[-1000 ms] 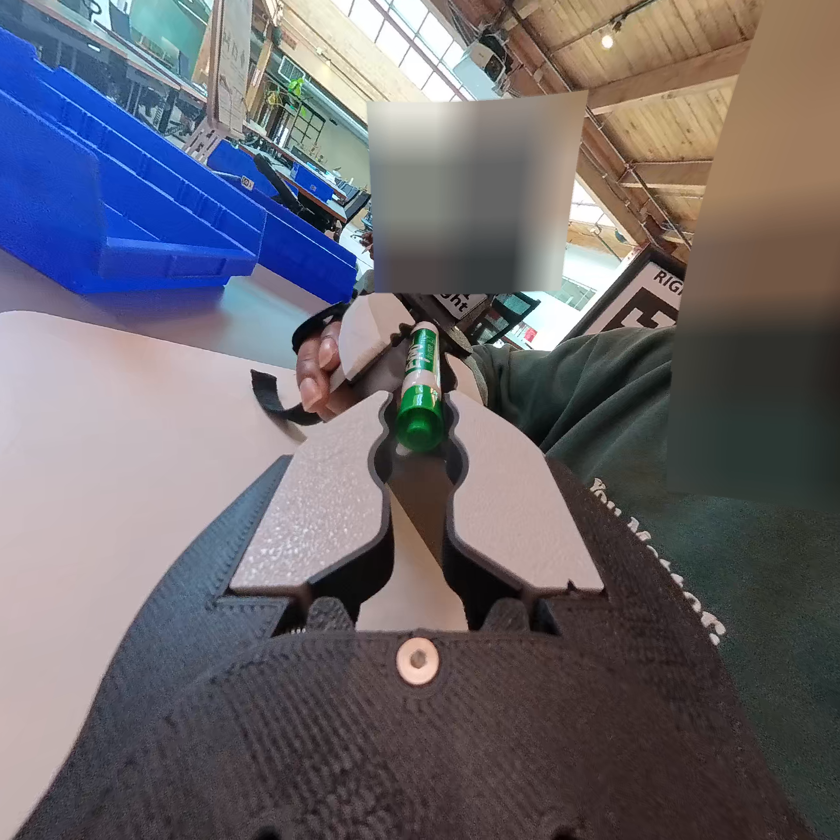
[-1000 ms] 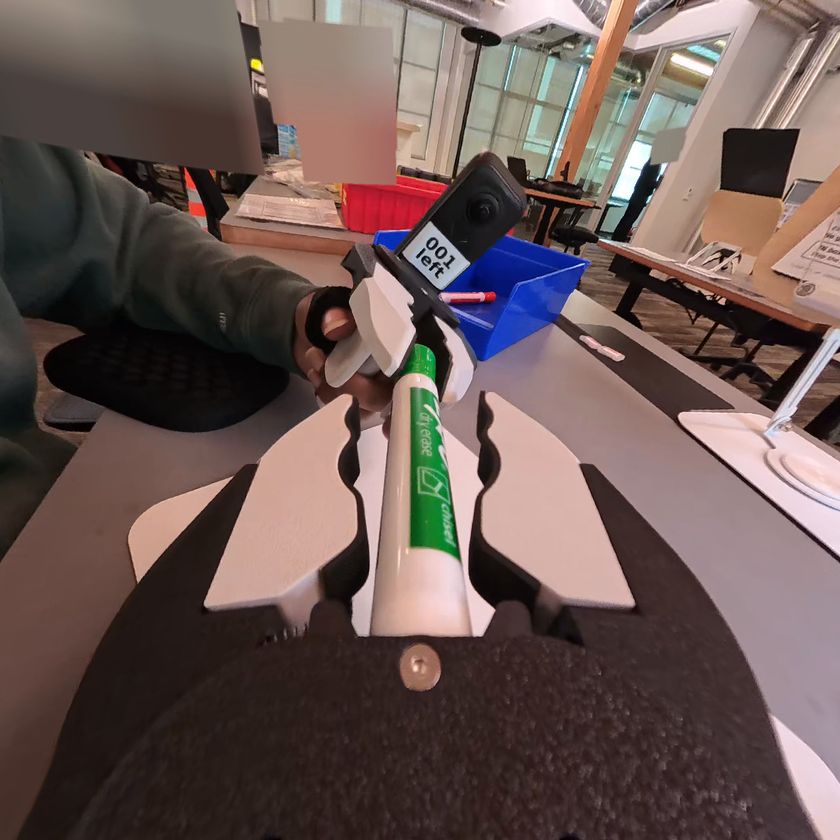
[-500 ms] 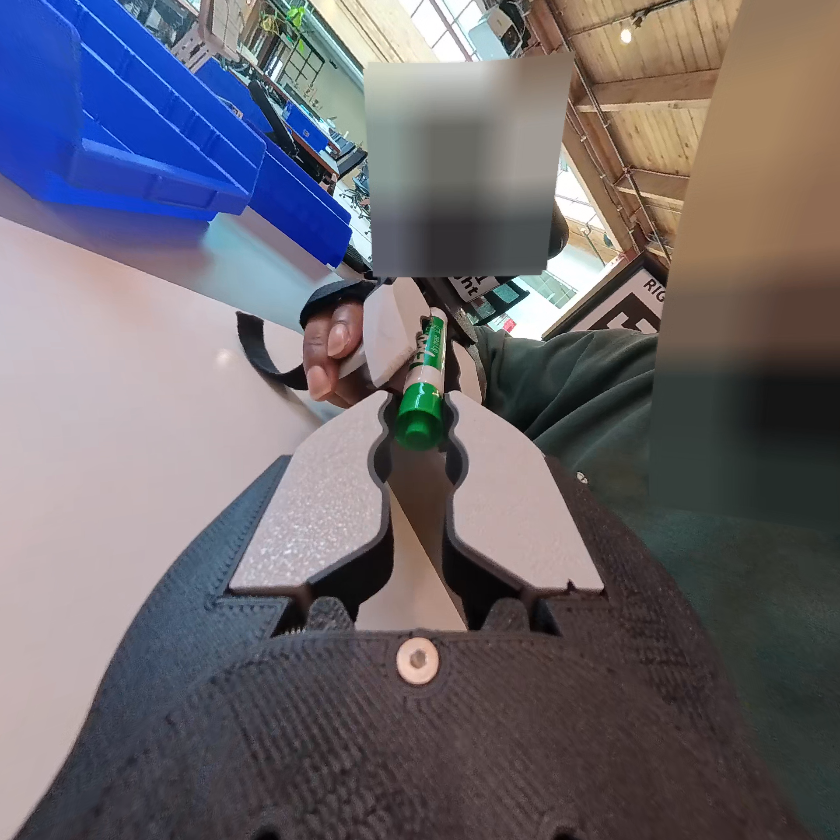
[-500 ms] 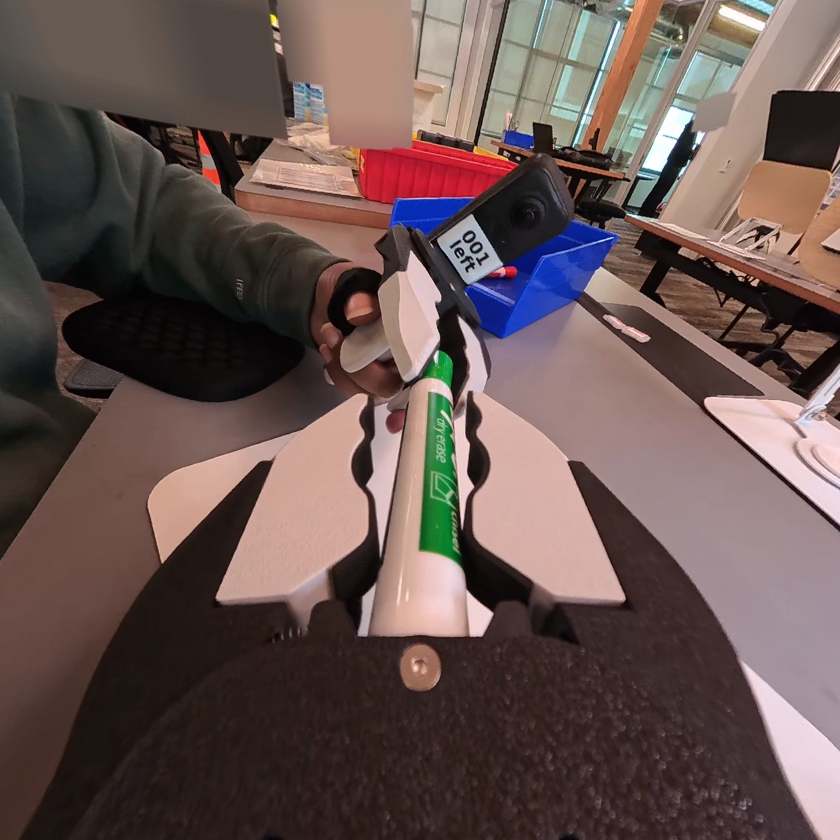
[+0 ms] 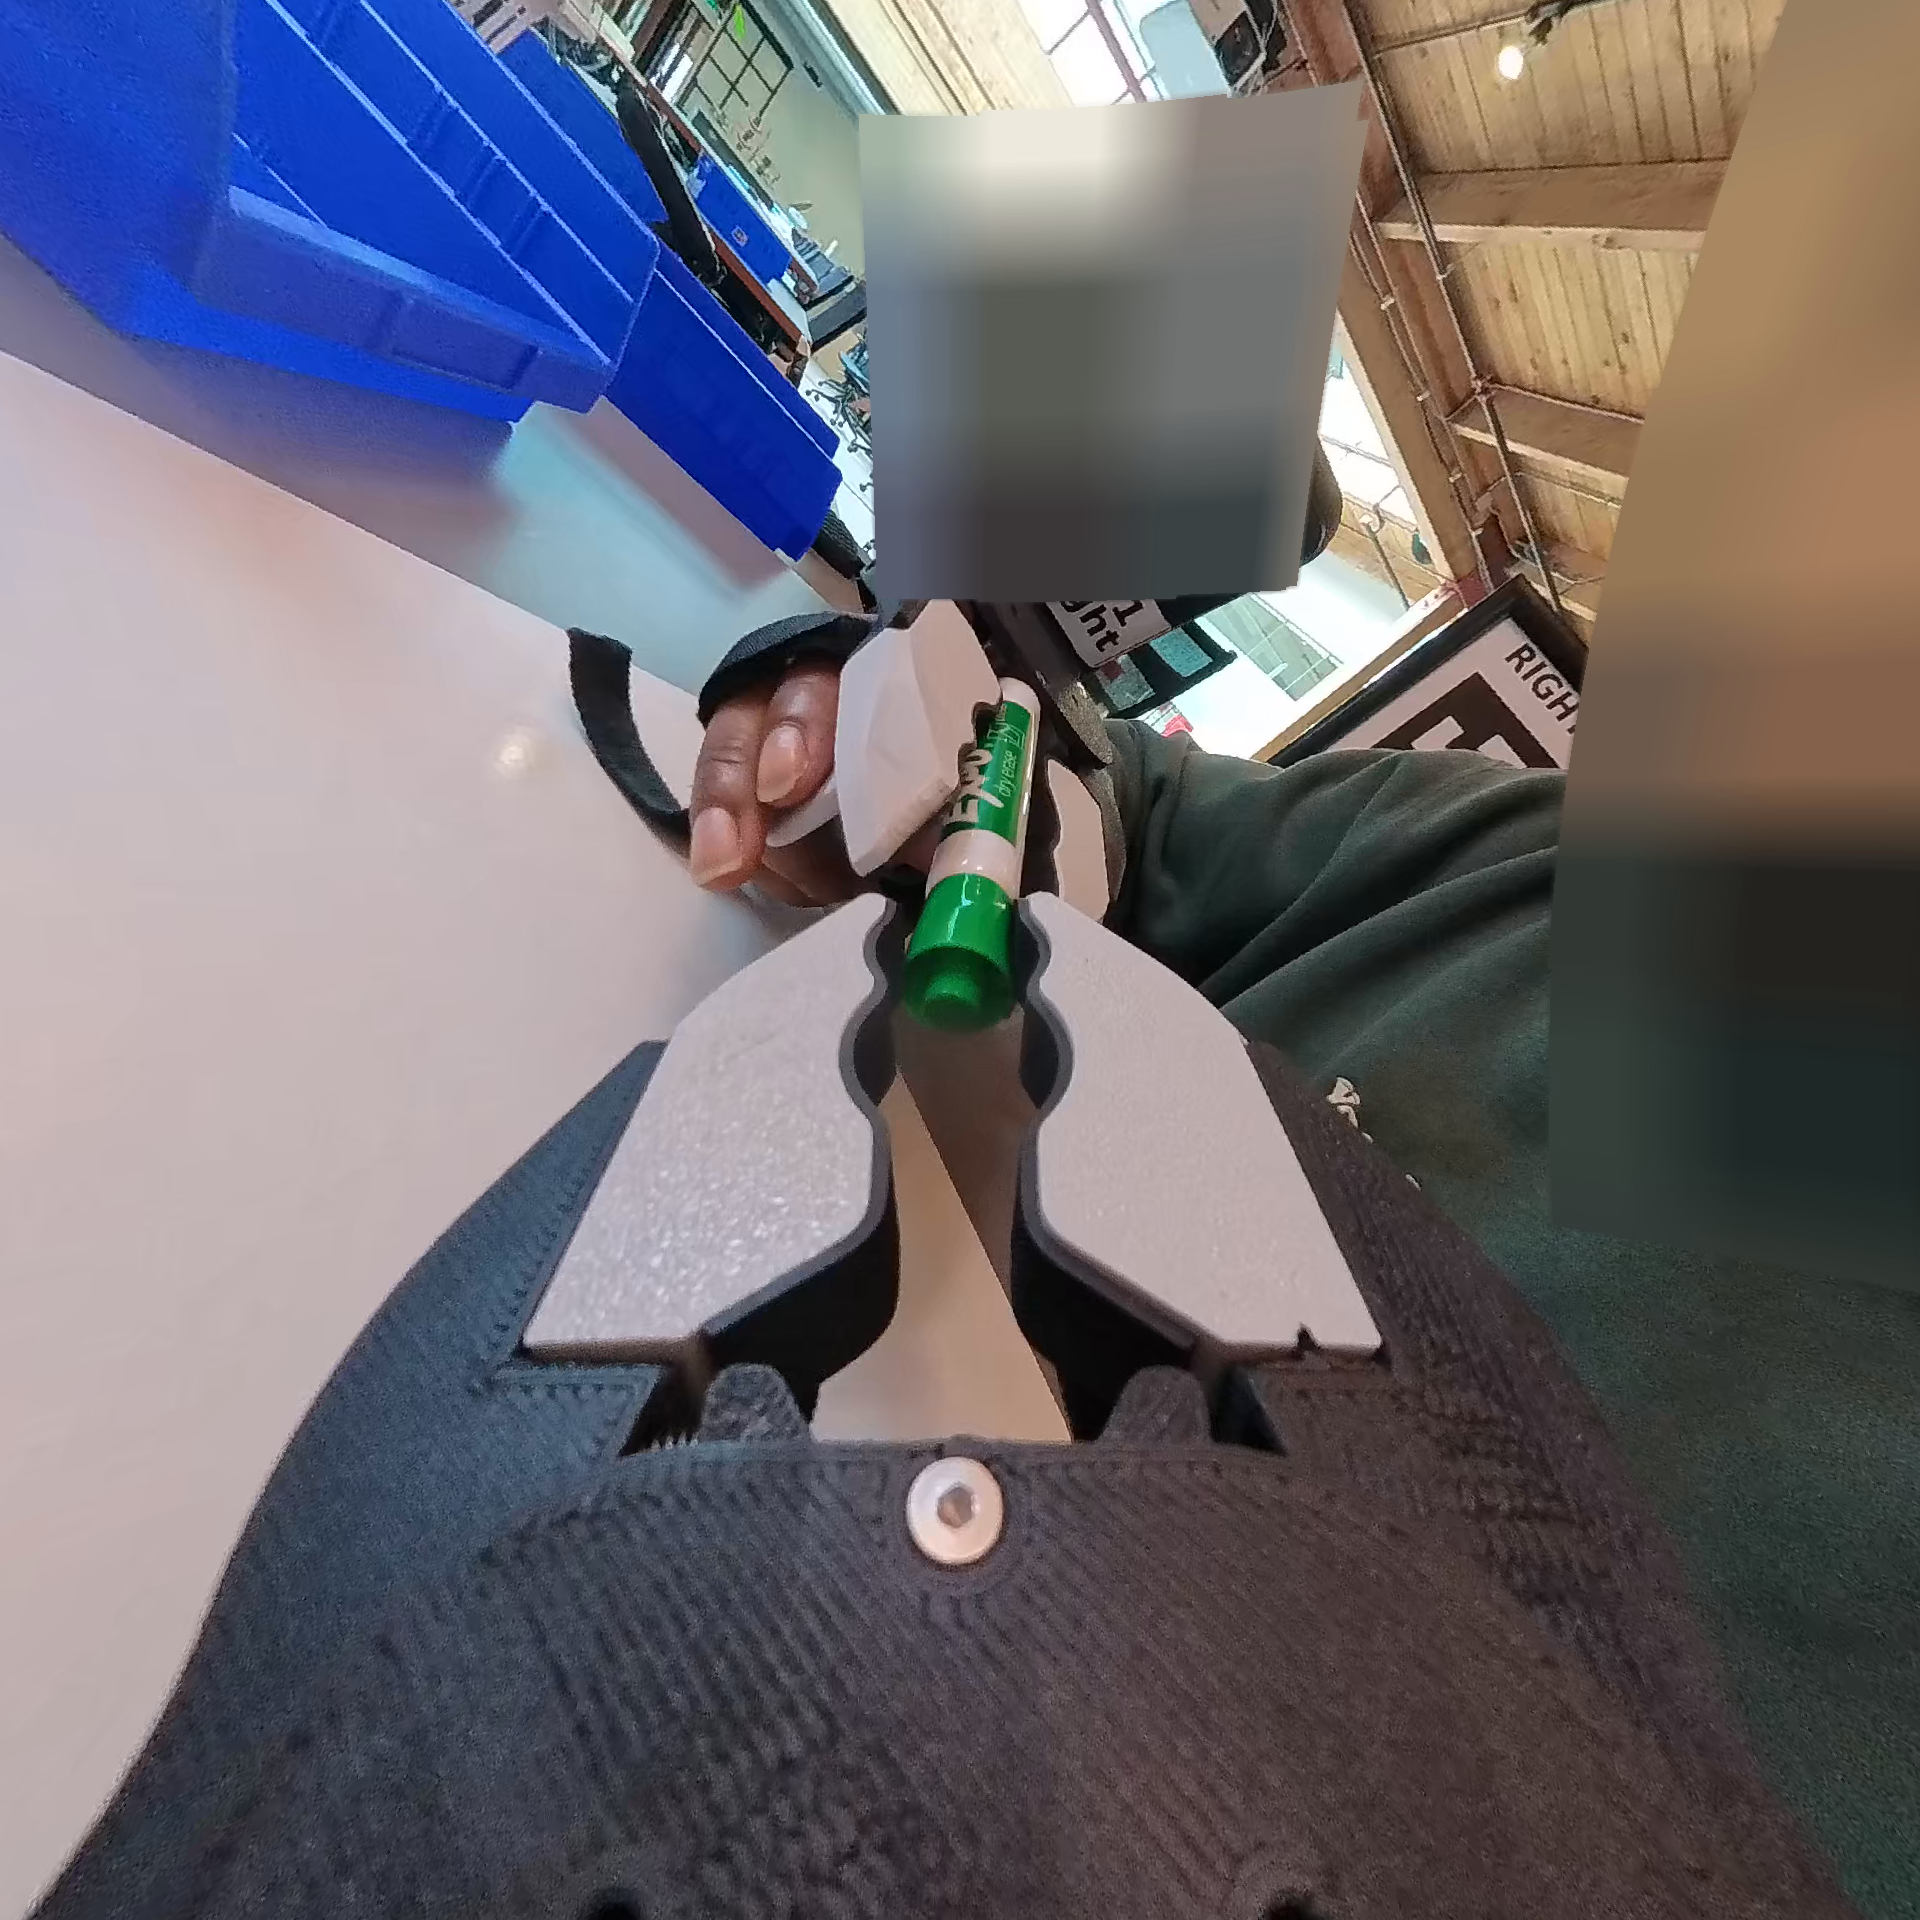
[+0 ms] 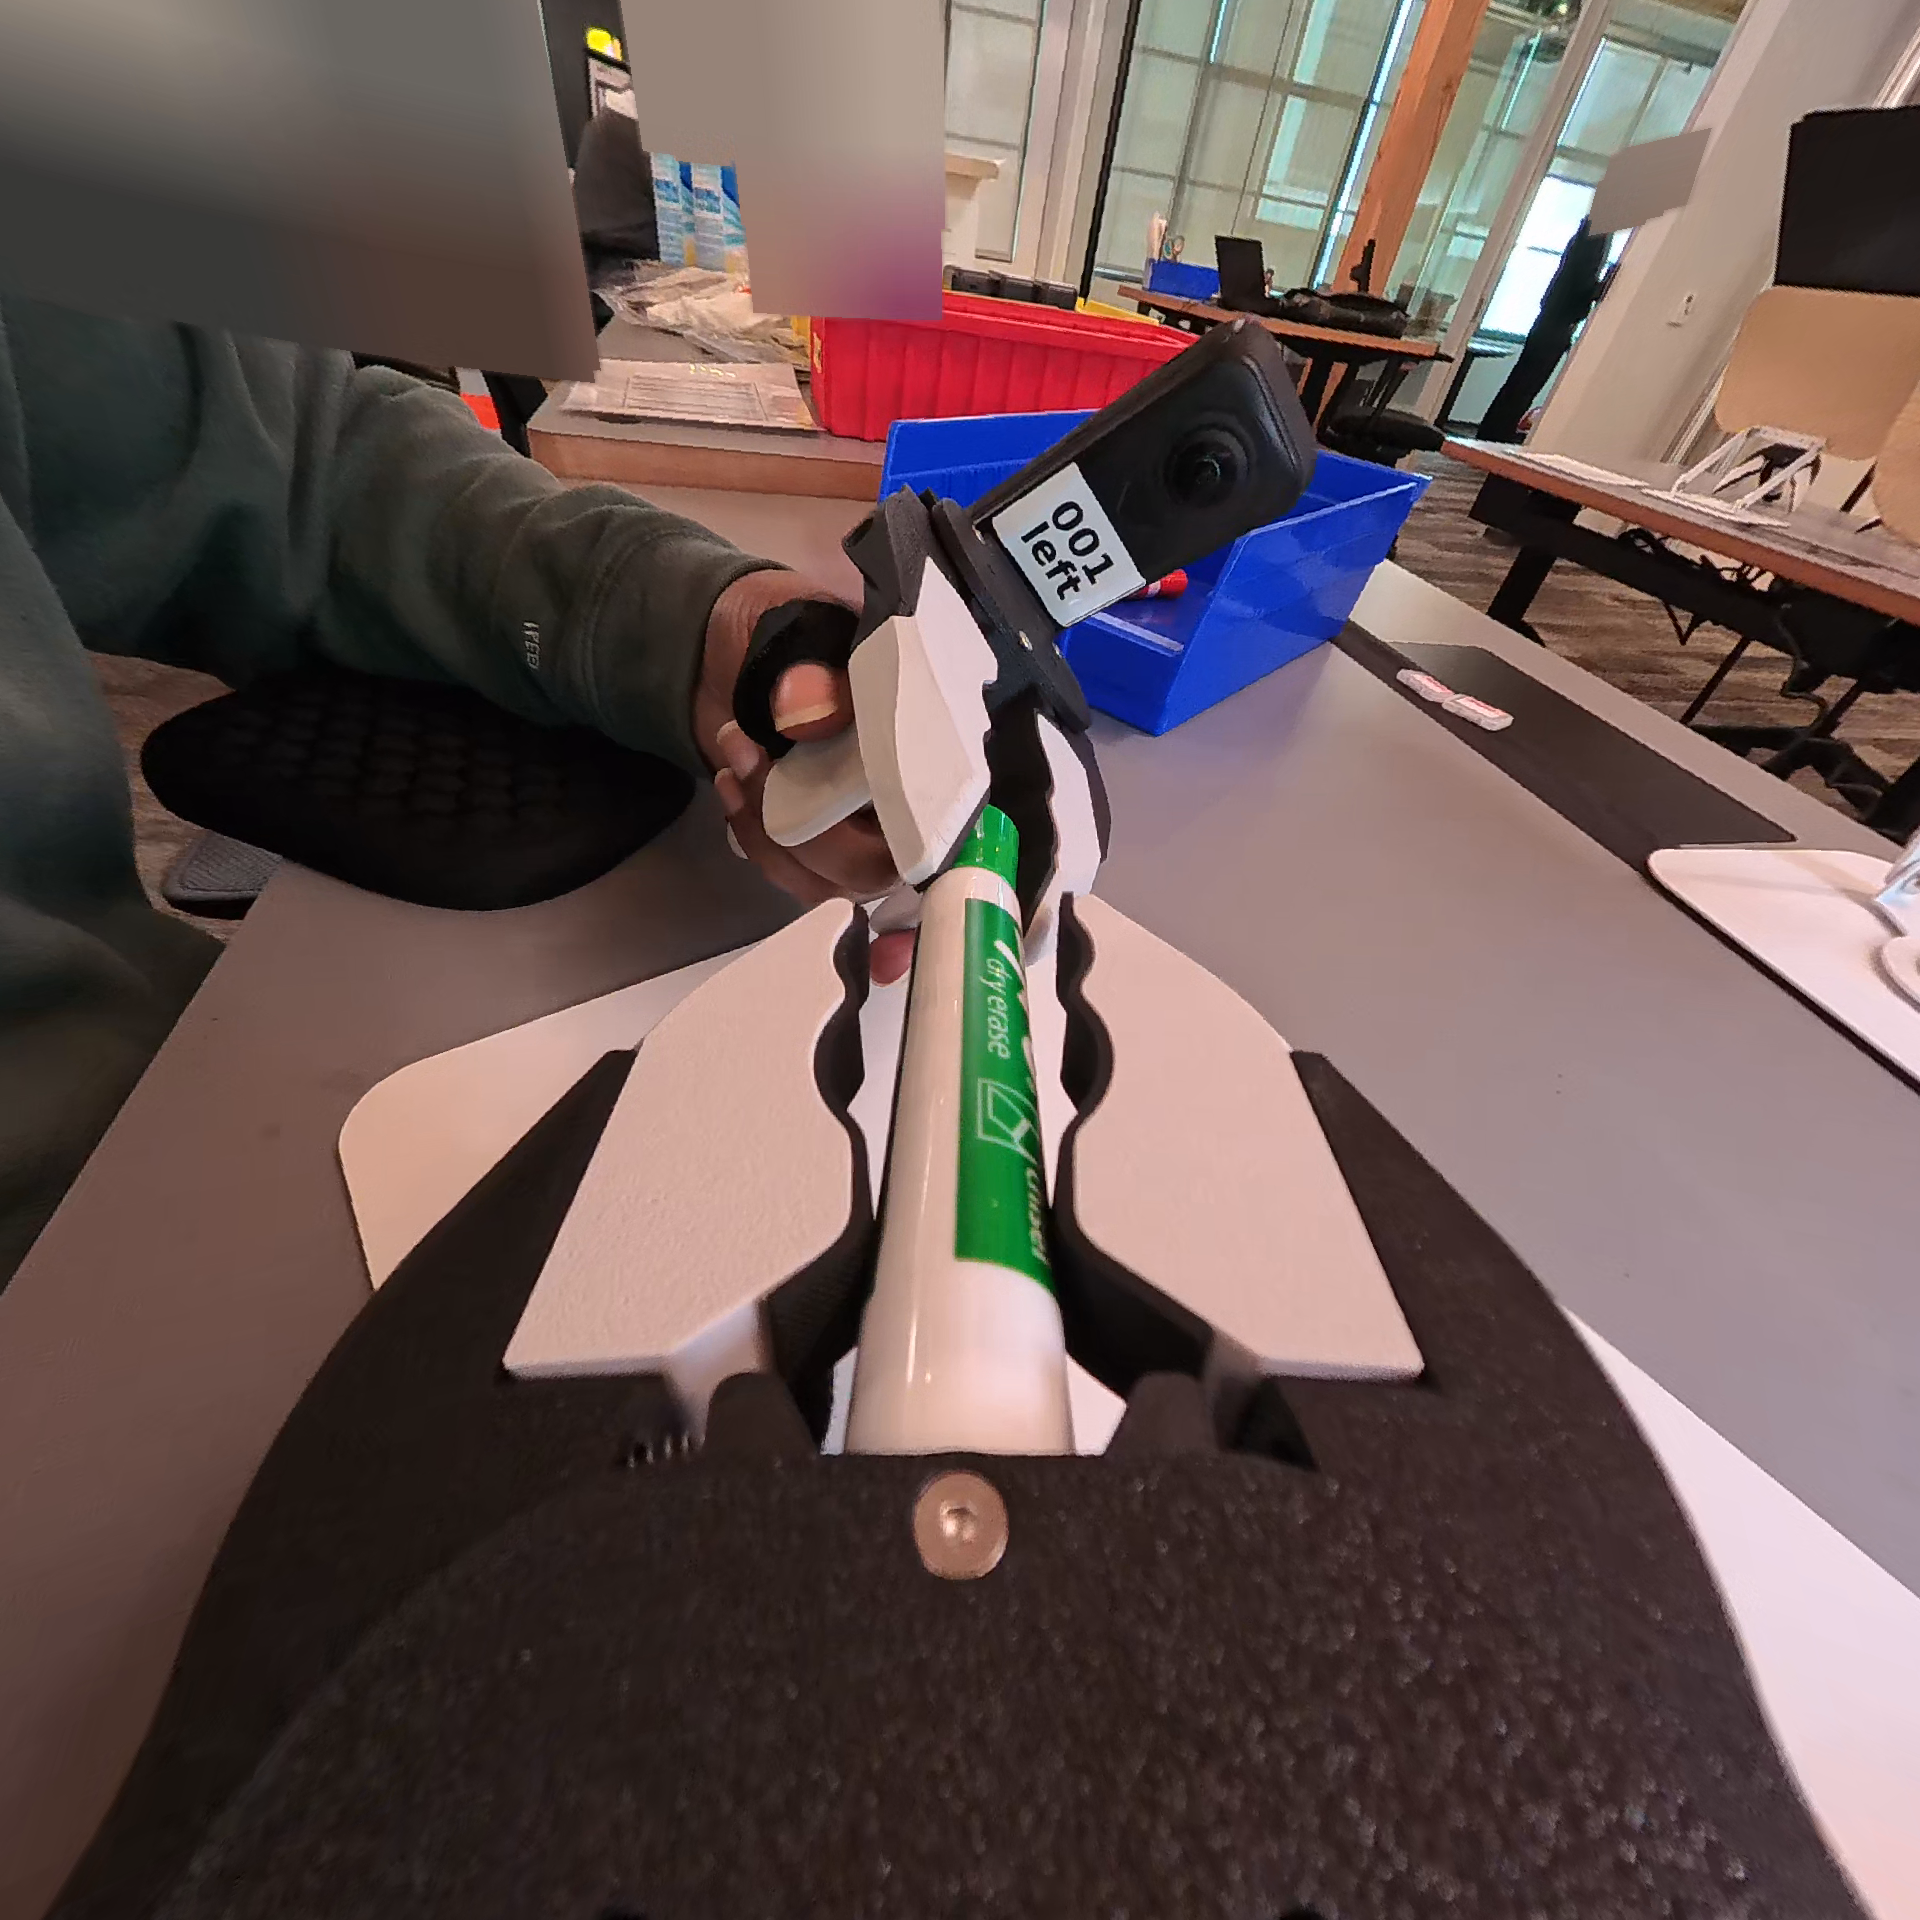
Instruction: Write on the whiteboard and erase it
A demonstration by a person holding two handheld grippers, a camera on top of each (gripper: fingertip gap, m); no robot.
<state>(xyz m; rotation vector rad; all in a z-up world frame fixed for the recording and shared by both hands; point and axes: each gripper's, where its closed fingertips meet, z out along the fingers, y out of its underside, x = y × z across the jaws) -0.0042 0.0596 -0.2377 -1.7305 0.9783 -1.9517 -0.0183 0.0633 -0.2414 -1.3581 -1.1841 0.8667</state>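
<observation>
The right tool (image 6: 961, 987) holds the white barrel of a green dry-erase marker (image 6: 971, 1164) lengthwise between its narrowed fingers, the barrel's butt end back near the tool's screw. The left tool (image 5: 951, 935) faces it from the opposite side, its finger tips closed on the marker's green cap (image 5: 956, 961). In the right wrist view the left tool (image 6: 987, 831) shows ahead with the cap end running up between its white fingers, a black camera mounted on top, and a person's hand (image 6: 790, 769) in a dark green sleeve on its grip. In the left wrist view the person's other hand (image 5: 758, 790) grips the right tool (image 5: 940, 790).

The marker is raised above the whiteboard (image 6: 436, 1153), a white sheet with rounded corners lying flat near the counter's (image 6: 1351, 883) near edge. A blue bin (image 6: 1268, 613) sits farther back on the counter, with a red bin (image 6: 935, 374) on a surface beyond it. More blue bins (image 5: 436, 229) stand past the whiteboard's (image 5: 260, 883) far side in the left wrist view.
</observation>
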